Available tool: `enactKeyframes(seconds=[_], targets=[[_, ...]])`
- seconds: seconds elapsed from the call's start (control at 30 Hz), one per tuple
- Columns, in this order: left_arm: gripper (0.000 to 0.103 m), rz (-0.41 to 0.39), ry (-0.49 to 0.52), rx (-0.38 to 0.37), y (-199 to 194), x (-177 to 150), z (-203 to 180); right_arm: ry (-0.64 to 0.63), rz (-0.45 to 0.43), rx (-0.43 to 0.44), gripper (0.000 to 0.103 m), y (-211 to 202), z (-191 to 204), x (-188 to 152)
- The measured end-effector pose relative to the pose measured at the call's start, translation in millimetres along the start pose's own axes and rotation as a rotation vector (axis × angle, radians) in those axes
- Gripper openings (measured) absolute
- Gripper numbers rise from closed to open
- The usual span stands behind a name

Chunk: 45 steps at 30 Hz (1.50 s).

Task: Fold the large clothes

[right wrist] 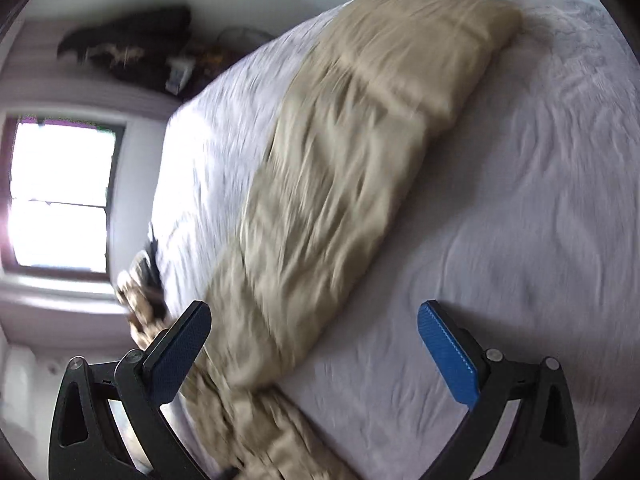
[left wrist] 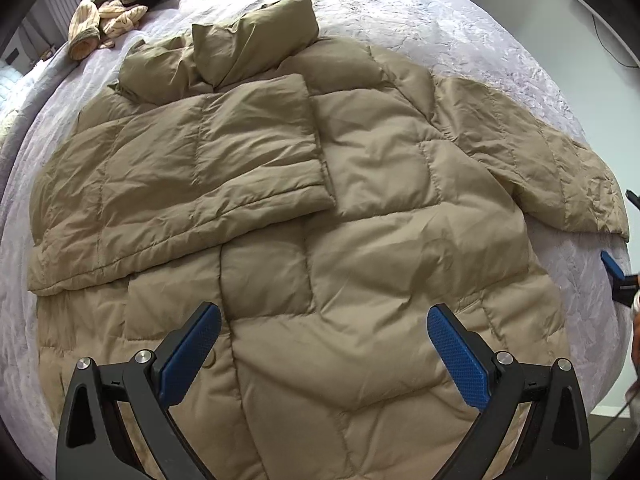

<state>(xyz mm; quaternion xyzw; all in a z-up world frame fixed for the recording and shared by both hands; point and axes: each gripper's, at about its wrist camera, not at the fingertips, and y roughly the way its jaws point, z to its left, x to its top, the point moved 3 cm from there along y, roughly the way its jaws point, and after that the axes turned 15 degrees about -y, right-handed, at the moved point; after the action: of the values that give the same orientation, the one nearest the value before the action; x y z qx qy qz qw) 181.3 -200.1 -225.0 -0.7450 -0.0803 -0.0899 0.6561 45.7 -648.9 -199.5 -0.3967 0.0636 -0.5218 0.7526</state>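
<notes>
A tan puffer jacket [left wrist: 320, 208] lies spread on a bed with a pale lilac cover [left wrist: 440, 12]. Its left sleeve [left wrist: 224, 148] is folded across the chest; its right sleeve [left wrist: 532, 160] stretches out toward the bed's right edge. My left gripper [left wrist: 324, 344] hangs open above the jacket's lower half, nothing between its blue pads. The right wrist view is blurred: the outstretched sleeve [right wrist: 360, 152] runs diagonally over the cover [right wrist: 520, 220]. My right gripper [right wrist: 314, 340] stands wide open near the sleeve's lower end, holding nothing. A blue fingertip of the right gripper [left wrist: 612, 268] peeks in at the left view's right edge.
A heap of striped beige and dark clothes [left wrist: 120, 4] lies at the bed's far left corner. In the right wrist view a bright window [right wrist: 60, 196] and dark items on a shelf [right wrist: 128, 48] sit beyond the bed. A dark cable [left wrist: 612, 44] hangs on the wall.
</notes>
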Motion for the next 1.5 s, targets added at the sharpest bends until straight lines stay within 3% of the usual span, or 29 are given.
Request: enactKeyframes(seconds=[0.3,0.37,0.4,0.43,0.5,0.6,0.8,1.03,1.17,1.3,1.4,1.5], targets=[[0.103,-0.018,-0.015,0.004,2,4,-12,0.119,-0.056,0.113,0.103,24,-20,48],[0.103,-0.035,-0.017,0.006,-1,6,-13,0.170,-0.067,0.147,0.098,29,-22,55],[0.103,-0.041,-0.020,0.006,-2,7,-13,0.196,-0.068,0.165,0.081,31,-23,56],[0.103,-0.047,-0.026,0.004,-3,8,-13,0.231,-0.059,0.186,0.049,36,-25,57],[0.103,-0.057,-0.042,-0.001,-6,9,-9,0.309,-0.031,0.234,0.013,46,-31,55],[0.103,-0.064,-0.070,-0.011,-11,10,5,0.324,-0.040,0.287,0.011,53,-26,52],[0.103,-0.110,-0.125,0.005,-23,11,53,0.134,-0.011,0.414,0.011,61,47,53],[0.103,-0.132,-0.207,0.012,-28,13,111,-0.231,0.079,0.488,0.011,83,188,28],[0.103,-0.177,-0.267,0.029,-37,17,152,-0.531,0.132,0.452,0.011,109,282,-23],[0.103,-0.198,-0.321,0.050,-39,21,189,-0.821,0.224,0.372,0.011,151,352,-107],[0.103,-0.196,-0.359,0.057,-38,20,213,-0.992,0.324,0.249,0.011,196,363,-179],[0.103,-0.194,-0.379,0.056,-37,19,227,-1.050,0.411,0.138,0.011,235,346,-231]])
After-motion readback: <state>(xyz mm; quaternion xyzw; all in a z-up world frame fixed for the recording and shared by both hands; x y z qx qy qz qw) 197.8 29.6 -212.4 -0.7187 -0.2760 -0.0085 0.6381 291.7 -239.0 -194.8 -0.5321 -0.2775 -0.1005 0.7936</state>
